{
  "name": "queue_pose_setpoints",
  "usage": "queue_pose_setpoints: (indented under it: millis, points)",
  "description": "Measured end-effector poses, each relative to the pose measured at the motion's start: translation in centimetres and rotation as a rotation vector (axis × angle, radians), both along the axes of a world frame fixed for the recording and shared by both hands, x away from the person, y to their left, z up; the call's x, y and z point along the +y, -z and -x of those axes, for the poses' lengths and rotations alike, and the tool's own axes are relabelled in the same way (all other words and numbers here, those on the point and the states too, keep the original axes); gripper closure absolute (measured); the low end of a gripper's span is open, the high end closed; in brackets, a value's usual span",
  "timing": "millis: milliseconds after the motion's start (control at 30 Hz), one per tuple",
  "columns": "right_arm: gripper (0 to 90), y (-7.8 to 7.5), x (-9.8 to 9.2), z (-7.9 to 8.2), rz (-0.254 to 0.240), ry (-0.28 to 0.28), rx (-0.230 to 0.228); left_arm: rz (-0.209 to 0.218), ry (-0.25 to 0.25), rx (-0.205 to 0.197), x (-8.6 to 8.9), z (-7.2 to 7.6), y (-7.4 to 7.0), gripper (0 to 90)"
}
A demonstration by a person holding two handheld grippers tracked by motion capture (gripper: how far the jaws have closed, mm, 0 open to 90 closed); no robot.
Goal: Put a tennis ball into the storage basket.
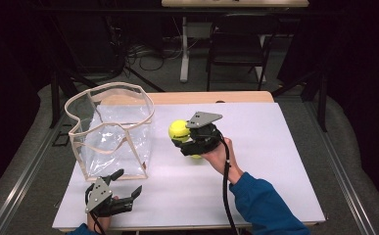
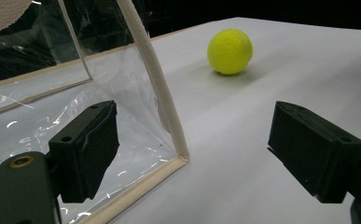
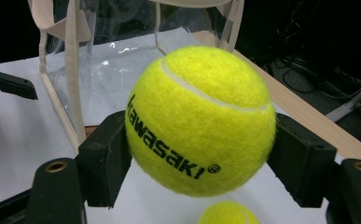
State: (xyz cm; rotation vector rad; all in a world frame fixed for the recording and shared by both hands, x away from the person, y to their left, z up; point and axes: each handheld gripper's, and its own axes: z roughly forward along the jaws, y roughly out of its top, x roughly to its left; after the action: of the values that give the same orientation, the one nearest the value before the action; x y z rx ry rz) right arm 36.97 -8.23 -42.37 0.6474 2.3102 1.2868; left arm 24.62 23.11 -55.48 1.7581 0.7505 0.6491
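Two tennis balls are in play: the right gripper [image 1: 181,138] clamps one tennis ball [image 1: 178,129] between its jaws, lifted above the white table [image 1: 275,161], probably to carry it left into the clear bag [image 1: 111,129]. A second ball [image 3: 222,213] lies below it. The left gripper [image 1: 128,188] waits open, near the bag's near corner, perhaps to steady it.

Dark room, grey floor [image 1: 30,161], black folding chair [image 1: 238,41], white table leg [image 1: 184,49], tangled floor cables [image 1: 145,54]
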Motion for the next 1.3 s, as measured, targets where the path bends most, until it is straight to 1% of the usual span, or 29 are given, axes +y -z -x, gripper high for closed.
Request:
queue_pose_setpoints:
  millis: [100, 200, 433, 733, 867, 1067, 1300]
  points:
    - [26.6, -0.3, 0.1, -0.2, -0.007, -0.01, 0.015, 0.001, 0.002, 0.0, 0.0, 0.0, 0.0, 16.0]
    - [26.6, -0.7, 0.3, -0.3, 0.004, -0.011, 0.01, 0.008, 0.0, 0.0, 0.0, 0.1, 0.0, 16.0]
    - [26.6, -1.6, 0.8, -0.8, 0.01, -0.016, 0.013, 0.004, 0.0, -0.002, 0.1, 0.1, 0.0, 16.0]
    - [26.6, -2.8, 1.4, -1.3, 0.024, -0.023, 0.003, 0.005, -0.005, -0.007, 0.1, 0.1, -0.1, 16.0]
    - [26.6, -3.0, 1.6, -1.5, 0.037, -0.013, -0.01, 0.002, -0.003, -0.005, 0.1, 0.1, -0.1, 16.0]
    - [26.6, -3.2, 1.8, -1.8, 0.042, -0.01, -0.005, 0.003, -0.001, -0.004, 0.1, 0.1, 0.0, 16.0]
    - [26.6, -3.7, 1.9, -2.3, 0.035, -0.007, -0.003, 0.003, -0.004, -0.009, 0.1, 0.1, 0.0, 16.0]
